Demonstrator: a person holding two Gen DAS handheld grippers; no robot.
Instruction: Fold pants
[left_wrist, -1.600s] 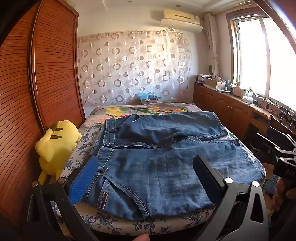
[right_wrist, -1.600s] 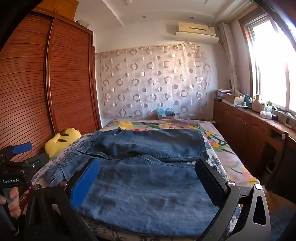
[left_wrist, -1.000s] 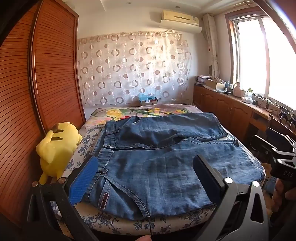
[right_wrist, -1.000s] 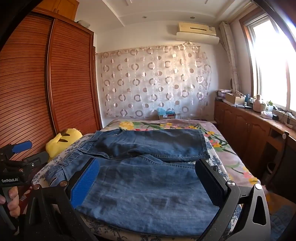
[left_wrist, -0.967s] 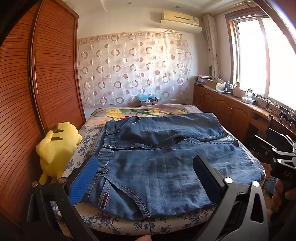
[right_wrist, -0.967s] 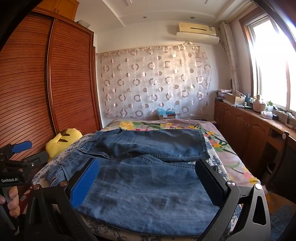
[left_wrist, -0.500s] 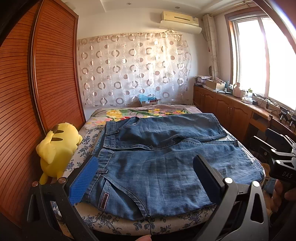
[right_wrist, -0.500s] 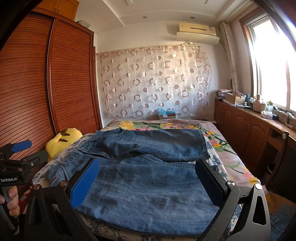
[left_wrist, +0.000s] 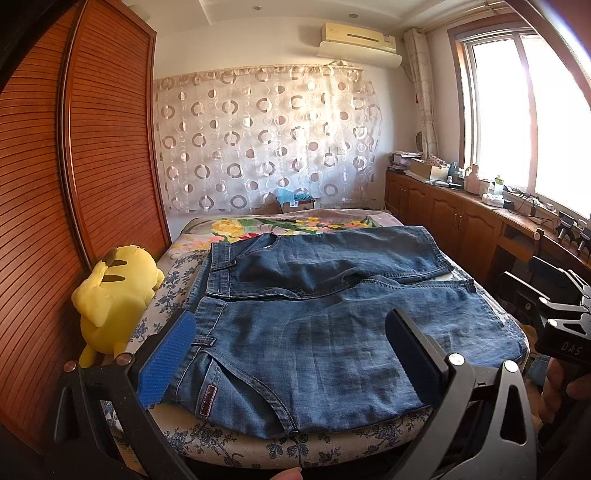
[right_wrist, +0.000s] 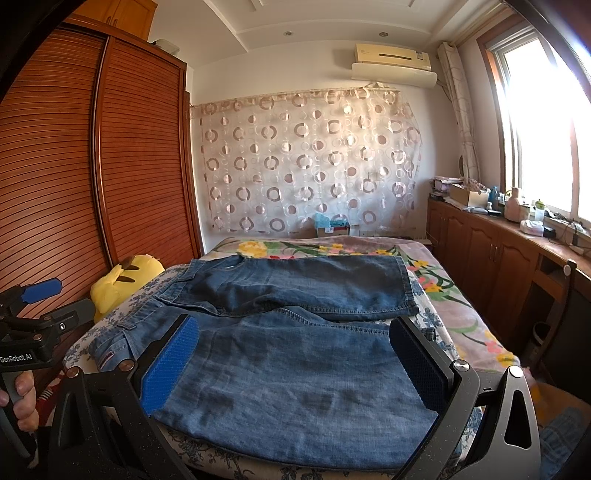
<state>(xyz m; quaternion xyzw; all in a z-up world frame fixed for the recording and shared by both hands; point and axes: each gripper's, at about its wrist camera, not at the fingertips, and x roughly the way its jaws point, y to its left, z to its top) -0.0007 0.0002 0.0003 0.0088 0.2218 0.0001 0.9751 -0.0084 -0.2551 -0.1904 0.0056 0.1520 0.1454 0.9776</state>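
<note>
- Jeans (left_wrist: 317, 332) lay spread flat across the foot of the bed (left_wrist: 229, 443), waistband toward the left, leg hems toward the right; long axis ran crosswise to both views.
- Near leg lay closest to the bed edge; far leg (right_wrist: 295, 288) lay beyond it, partly overlapped at the crotch seam.
- Left claw (left_wrist: 291, 362) hovered just short of the near edge, jaws spread wide, gripping nothing; waistband end sat nearer this one.
- Right claw (right_wrist: 295, 369) hovered likewise, wide apart and empty, nearer the hem end.
- Judged: no fold started yet; likely calls for each claw to take its own end of the near leg.
- Yellow plush toy (left_wrist: 110, 291) rested beside the wardrobe (left_wrist: 92, 147), left of the waistband.
</note>
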